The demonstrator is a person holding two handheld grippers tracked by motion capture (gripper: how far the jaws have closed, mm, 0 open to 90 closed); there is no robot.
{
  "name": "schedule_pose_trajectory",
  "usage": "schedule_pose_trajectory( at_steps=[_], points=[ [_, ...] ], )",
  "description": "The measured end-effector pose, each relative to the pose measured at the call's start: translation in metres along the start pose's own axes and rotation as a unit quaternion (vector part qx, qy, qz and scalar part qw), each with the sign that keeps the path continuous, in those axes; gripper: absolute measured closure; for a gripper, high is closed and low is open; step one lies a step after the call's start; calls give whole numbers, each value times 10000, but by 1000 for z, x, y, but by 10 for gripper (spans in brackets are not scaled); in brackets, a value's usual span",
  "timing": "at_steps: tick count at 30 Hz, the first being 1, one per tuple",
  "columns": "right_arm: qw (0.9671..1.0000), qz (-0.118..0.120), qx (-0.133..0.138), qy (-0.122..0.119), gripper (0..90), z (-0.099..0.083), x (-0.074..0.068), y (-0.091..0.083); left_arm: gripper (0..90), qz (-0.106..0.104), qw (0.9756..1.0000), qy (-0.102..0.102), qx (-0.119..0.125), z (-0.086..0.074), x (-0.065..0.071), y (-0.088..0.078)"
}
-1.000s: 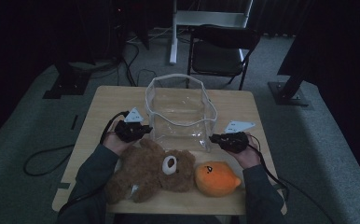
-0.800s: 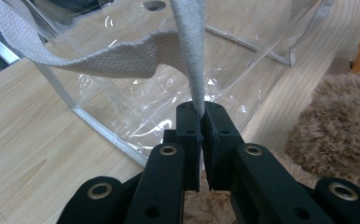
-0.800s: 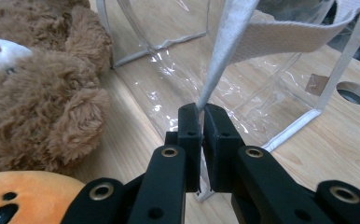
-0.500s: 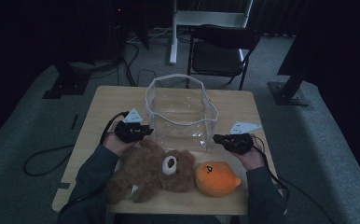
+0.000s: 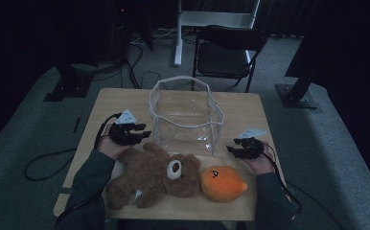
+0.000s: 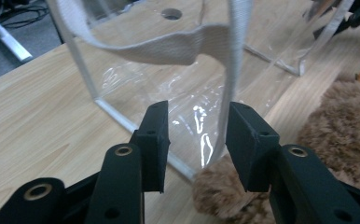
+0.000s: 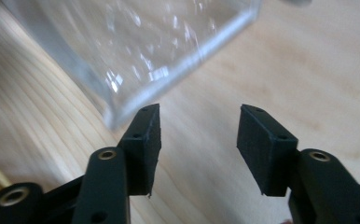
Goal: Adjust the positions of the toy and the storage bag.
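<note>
High view: a wooden table (image 5: 106, 103) stands on grey carpet, with a black chair (image 5: 228, 50) behind its far edge. A clear bag (image 5: 185, 115) with white trim stands upright and open at the table's middle. Just in front of it a brown bear (image 5: 154, 175) lies on its back along the near edge, and an orange plush (image 5: 221, 183) lies touching the bear's head on the right.

The left gripper (image 5: 142, 135) sits just beside the bag's near left corner, above the bear's leg. In the left gripper view its jaws have just been opening and stand partly apart; the bag's white-trimmed corner edge rises in the gap between them, close to the right-hand jaw, and neither pad presses on it.

The right gripper (image 5: 232, 149) lies low on the table near the bag's near right corner, apart from it. In the right gripper view its jaws have just been opening too; they stand about half apart over bare wood, holding nothing, with the bag's bottom corner just beyond the left-hand jaw.
</note>
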State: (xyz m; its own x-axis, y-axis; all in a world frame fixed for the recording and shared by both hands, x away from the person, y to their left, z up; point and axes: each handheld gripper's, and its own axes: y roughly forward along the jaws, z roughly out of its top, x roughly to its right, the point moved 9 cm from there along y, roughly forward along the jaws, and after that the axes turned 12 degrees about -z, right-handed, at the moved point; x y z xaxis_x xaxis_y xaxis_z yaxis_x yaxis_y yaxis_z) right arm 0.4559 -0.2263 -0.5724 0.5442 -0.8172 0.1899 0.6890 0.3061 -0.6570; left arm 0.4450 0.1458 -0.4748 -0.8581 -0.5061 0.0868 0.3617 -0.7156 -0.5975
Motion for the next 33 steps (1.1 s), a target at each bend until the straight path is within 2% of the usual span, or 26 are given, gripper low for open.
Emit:
schedule_pose_trajectory(
  at_steps=[4, 8, 13, 16, 21, 26, 28, 33],
  points=[
    [9994, -191, -289, -36, 427, -15, 5, 13, 588, 59, 9999, -80, 72, -5, -4, -6],
    [9989, -335, -322, 23, 404, -18, 12, 19, 587, 58, 9998, -156, 120, -10, -6, -10],
    [9984, -363, -375, 198, 389, -23, 20, 27, 575, 39, 9997, -192, 176, -14, -5, -15],
    [9981, -334, -333, 402, 385, -24, 23, 28, 567, 5, 9996, -210, 195, -17, -4, -18],
    [9977, -246, -230, 593, 350, -27, 26, 29, 560, -93, 9994, -221, 249, -22, -1, -22],
    [9978, -237, -129, 609, 324, -28, 26, 30, 548, -212, 9995, -149, 179, -28, 6, -23],
    [9981, -214, -40, 576, 272, -28, 25, 31, 547, -297, 9995, -111, 85, -35, 11, -22],
    [9981, -218, -39, 577, 271, -28, 24, 31, 537, -451, 9989, -51, 102, -41, 20, -24]
  ],
)
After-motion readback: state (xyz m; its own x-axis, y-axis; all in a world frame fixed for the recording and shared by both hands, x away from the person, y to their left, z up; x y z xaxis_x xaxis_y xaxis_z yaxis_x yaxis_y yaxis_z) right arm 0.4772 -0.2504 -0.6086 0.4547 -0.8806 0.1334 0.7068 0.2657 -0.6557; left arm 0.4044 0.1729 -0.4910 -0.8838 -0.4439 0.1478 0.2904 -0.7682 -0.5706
